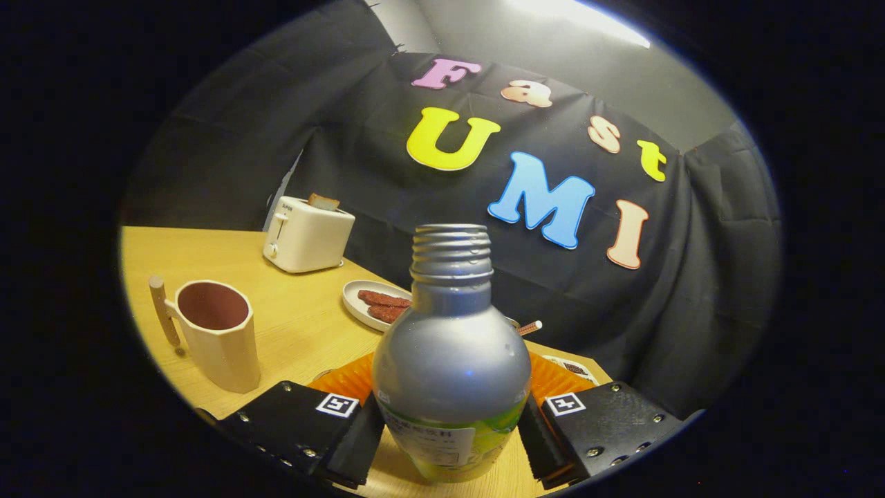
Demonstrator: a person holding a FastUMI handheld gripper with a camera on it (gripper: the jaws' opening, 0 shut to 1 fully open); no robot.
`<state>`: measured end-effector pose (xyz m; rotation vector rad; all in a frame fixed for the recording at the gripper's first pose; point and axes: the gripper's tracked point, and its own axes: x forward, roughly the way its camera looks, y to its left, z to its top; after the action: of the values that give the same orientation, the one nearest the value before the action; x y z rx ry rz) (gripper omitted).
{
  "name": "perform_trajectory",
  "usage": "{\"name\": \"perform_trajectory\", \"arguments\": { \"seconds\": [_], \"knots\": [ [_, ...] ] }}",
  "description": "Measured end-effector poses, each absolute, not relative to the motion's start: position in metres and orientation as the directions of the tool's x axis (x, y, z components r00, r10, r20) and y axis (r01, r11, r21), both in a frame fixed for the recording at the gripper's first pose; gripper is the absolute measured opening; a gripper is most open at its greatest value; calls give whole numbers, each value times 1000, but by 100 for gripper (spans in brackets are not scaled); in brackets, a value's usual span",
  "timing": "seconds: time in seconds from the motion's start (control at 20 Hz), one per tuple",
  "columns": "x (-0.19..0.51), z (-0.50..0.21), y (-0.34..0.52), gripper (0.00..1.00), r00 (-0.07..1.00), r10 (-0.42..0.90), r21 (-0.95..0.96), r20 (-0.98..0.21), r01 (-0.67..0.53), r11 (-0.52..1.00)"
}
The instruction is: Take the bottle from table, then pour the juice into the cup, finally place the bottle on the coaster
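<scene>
A silver bottle [451, 353] with an open threaded neck and a green label stands upright between my fingers. My gripper [449, 432] is shut on the bottle's lower body, one pad pressing on each side. Right behind the bottle lies an orange ribbed coaster [344, 382], its edges showing on both sides of the bottle. A cream cup [220, 339] with a wooden handle and a dark inside stands on the wooden table [297, 325], beyond my left finger and to the left of the bottle. I cannot tell whether the bottle's base touches the table.
A white toaster [308, 235] with a slice of bread in it stands at the table's far edge. A white plate [359, 299] with reddish sausages lies beyond the coaster. A small flat item [572, 366] lies near the table's right corner.
</scene>
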<state>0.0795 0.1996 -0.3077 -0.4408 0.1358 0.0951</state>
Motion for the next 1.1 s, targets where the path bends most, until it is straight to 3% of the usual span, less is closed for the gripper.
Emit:
{"name": "perform_trajectory", "arguments": {
  "seconds": [0.5, 1.1],
  "knots": [
    [91, -322, 238, 83, 983, 78, -762, -168, -179, 622],
    [104, -329, 242, 83, 982, 83, -874, -171, -190, 447]
  ]
}}
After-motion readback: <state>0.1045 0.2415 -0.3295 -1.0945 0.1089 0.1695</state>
